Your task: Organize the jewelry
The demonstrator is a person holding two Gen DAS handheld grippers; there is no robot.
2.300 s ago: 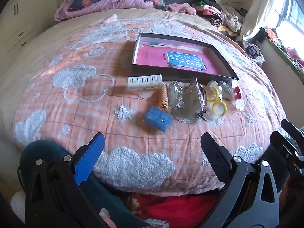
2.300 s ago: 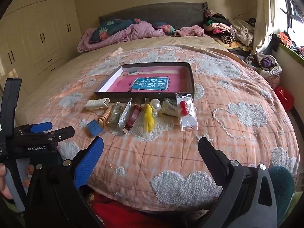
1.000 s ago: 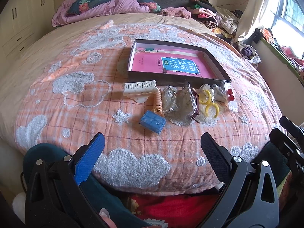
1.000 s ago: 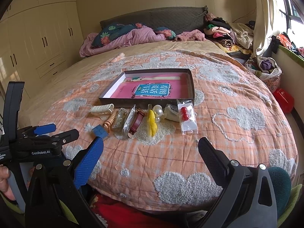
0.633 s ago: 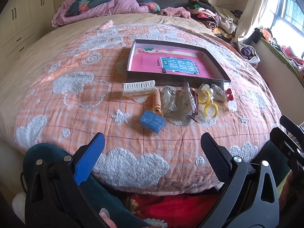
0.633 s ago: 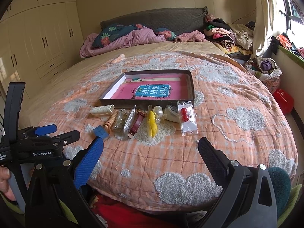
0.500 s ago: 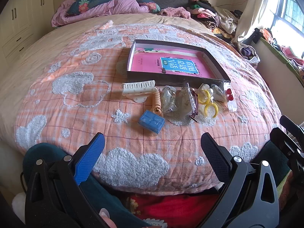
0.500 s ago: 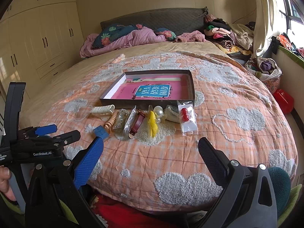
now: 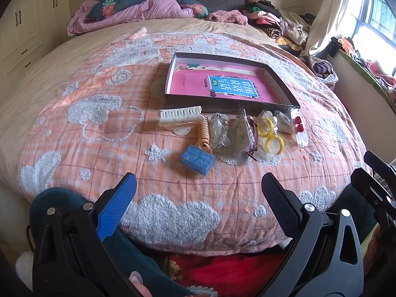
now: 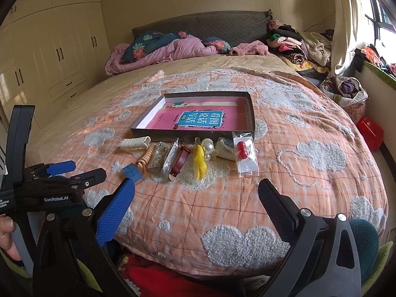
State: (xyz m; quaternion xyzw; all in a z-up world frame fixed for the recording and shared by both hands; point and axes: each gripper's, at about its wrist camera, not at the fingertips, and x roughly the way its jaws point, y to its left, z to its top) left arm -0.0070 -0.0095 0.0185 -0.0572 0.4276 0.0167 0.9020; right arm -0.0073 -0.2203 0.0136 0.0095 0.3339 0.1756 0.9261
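Jewelry row [image 10: 193,158], unsorted, lay on the bed [image 10: 309,133] ahead of both grippers' wide-open, empty jaws, just short of the box [image 10: 250,113]; nothing yet stowed, all left.

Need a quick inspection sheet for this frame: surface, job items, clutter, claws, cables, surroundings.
Surface: bed with orange plaid quilt, cloud patches, soft and uneven.
Job's things: shallow dark box holding a pink book; in a row in front of the box lie a white hair clip, blue box, spiral hair tie, watch, yellow rings, and a bag with red beads.
Clutter: clothes pile, crumpled pink bedding.
Claws: left claw open, empty; right claw open, empty; both short of the items.
Cables: nothing seen.
Surroundings: wardrobe, window with a curtain.
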